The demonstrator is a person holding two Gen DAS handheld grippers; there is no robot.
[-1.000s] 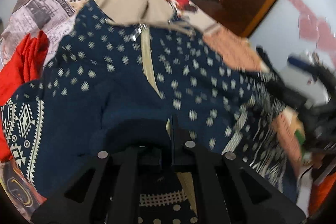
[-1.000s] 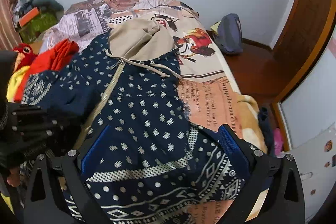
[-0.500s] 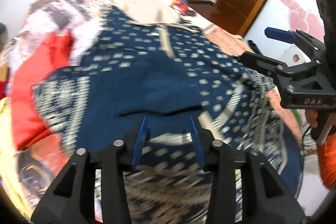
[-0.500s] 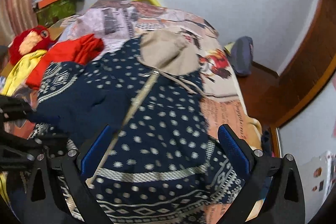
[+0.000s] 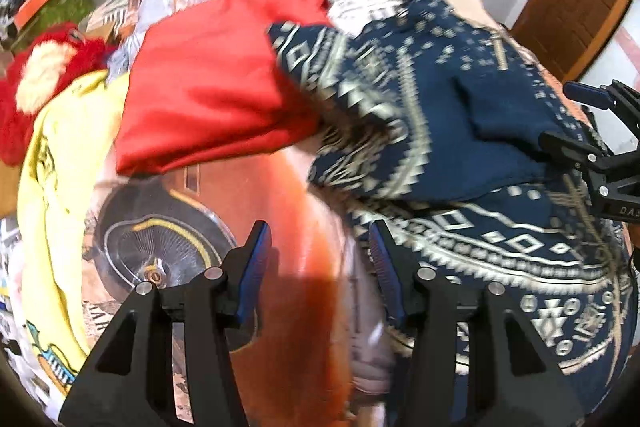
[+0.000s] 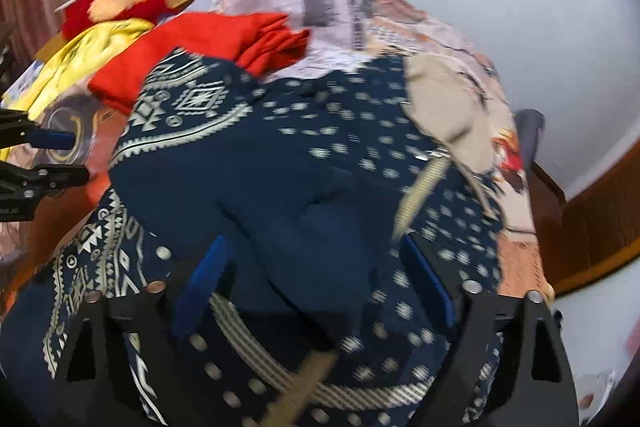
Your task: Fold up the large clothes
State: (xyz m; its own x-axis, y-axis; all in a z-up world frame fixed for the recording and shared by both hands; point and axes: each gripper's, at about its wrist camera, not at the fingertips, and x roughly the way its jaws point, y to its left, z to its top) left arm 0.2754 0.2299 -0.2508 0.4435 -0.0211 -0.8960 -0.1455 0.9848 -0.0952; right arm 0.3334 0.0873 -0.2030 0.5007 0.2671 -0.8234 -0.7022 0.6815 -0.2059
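Having let go of the navy patterned hoodie (image 5: 460, 131), now to its right on the bed, the left gripper (image 5: 316, 267) opens empty over the printed bedspread (image 5: 168, 227), while the right gripper (image 6: 316, 291) starts closing above the hoodie's middle without pinching it, so the fold seems mid-reposition.

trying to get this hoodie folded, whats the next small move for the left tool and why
Probably shift the left tool toward the navy patterned hoodie and take its near edge. Its jaws are opening with nothing between them, over the printed bedspread just beside the hem, while the right tool, closing, hangs over the body.
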